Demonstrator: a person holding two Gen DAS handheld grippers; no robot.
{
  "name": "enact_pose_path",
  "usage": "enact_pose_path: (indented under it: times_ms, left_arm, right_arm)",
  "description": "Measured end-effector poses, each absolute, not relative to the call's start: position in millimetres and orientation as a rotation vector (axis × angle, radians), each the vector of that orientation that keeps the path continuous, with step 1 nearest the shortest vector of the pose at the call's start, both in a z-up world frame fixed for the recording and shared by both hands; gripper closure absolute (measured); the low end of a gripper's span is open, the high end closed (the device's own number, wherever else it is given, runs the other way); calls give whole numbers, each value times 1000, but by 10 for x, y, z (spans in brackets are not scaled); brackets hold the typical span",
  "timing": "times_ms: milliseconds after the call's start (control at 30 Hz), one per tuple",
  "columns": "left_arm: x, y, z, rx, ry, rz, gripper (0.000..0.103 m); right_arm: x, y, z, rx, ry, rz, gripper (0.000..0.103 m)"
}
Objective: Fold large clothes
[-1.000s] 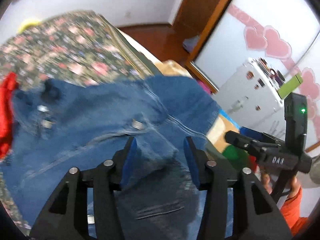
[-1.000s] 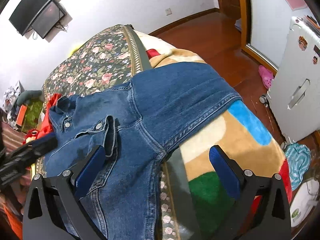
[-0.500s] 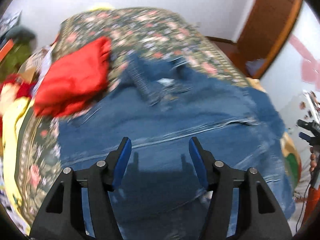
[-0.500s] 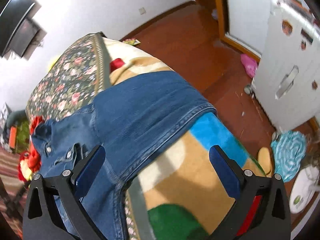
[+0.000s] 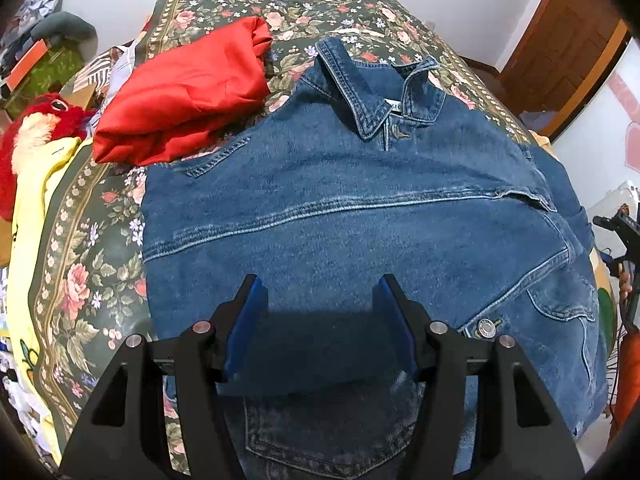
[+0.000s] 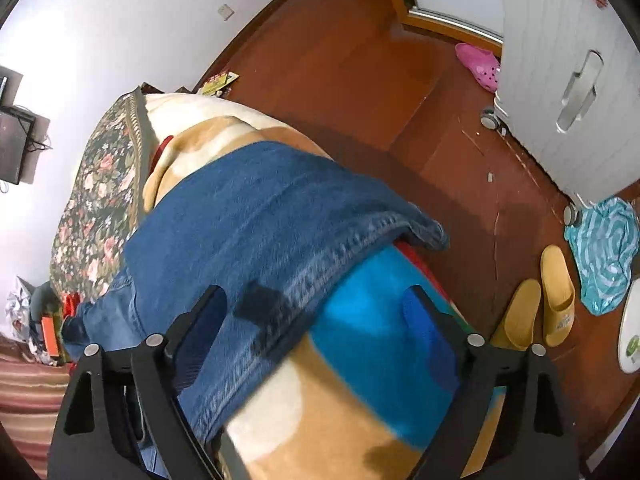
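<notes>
Right gripper [image 6: 316, 324] has just been narrowing, jaws apart astride the denim jacket's [image 5: 360, 208] hem, nothing pinched yet; left gripper [image 5: 320, 320] now hovers half-open over the jacket spread on my bed [image 5: 100, 264].

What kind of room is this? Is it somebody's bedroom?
Most likely a bedroom at home: a bed with a flowery cover, a denim jacket laid on it, and yellow slippers on the wooden floor.

We count one denim jacket [image 5: 360, 208], one red garment [image 5: 184, 104], one pair of jeans [image 5: 328, 432], two yellow slippers [image 6: 540, 304], one pink clog [image 6: 480, 66], one red plush toy [image 5: 36, 128].
</notes>
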State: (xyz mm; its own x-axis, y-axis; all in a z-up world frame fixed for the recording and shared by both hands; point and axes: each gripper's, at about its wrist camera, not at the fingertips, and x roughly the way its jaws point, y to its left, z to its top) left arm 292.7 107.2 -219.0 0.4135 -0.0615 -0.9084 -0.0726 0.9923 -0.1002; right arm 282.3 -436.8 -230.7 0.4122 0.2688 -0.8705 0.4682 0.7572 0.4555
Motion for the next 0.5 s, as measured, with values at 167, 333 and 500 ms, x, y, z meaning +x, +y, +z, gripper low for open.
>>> enact_pose_path:
  times_ms: [167, 333, 500]
  left_arm:
    - [2897, 948, -2267, -141, 1177, -20, 44]
    - [2905, 863, -2249, -139, 1164, -40, 43]
    - [2970, 854, -2196, -165, 1153, -47, 43]
  right_arm:
    - [3030, -4404, -2454, 801, 1185, -175, 28]
    - [3090, -4451, -2422, 804, 1139, -240, 60]
    - [3069, -4298, -2226, 688, 1096, -275, 87]
